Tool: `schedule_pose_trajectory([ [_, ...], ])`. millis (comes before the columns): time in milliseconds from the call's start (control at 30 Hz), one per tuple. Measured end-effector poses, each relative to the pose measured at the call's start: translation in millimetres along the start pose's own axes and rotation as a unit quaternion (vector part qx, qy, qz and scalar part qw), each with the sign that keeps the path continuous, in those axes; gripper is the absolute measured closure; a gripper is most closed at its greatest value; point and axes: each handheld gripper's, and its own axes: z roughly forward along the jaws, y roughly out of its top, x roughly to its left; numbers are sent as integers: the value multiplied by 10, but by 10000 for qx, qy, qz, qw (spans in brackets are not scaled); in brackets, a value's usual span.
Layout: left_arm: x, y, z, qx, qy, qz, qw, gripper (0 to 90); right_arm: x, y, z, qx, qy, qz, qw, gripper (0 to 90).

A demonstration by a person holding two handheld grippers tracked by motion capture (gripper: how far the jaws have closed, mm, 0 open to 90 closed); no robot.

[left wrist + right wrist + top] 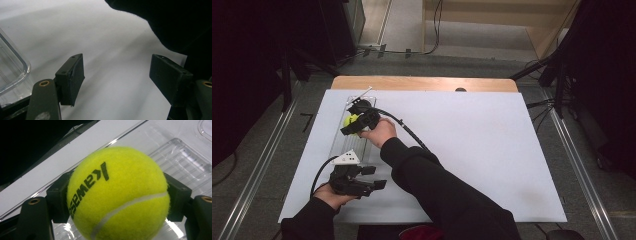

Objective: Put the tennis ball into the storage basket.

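- Jaws of the right gripper (117,195) are clenched on a yellow tennis ball (117,192), one black pad pressed to the ball at 9 o'clock and the other at 3 o'clock in the right gripper view; the ball bulges up and forward past both pads, its black lettering turned toward 9 o'clock and a pale seam curving across its lower half.
- White table top (472,150) carries everything in the high view, with a strip of bare wood along its far edge at 12 o'clock.
- Dark sleeve (437,190) of the right arm reaches from 6 o'clock up toward 11 o'clock across the table, ending at the right gripper (360,120).
- Clear plastic tray (343,142) lies on the table's left part; in the right gripper view its ribbed floor (180,162) sits directly beneath and behind the ball.
- Tennis ball (350,120) shows in the high view as a yellow spot over the tray's far half, held at the gripper's tip.
- Left gripper (354,181) rests near the table's near-left corner, at 6 o'clock from the tray, well apart from the ball.
- Its jaws stand released and wide in the left gripper view (116,80), bare white table between them, a rounded tray corner (21,72) at 9 o'clock.
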Motion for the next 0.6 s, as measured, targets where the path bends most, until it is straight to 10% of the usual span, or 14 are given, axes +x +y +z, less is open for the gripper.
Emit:
schedule_pose_trajectory([
  [600, 7, 1, 7, 25, 31, -7, 10000, 286, -43, 30, -247, -310, 258, -20, 9992, 145],
])
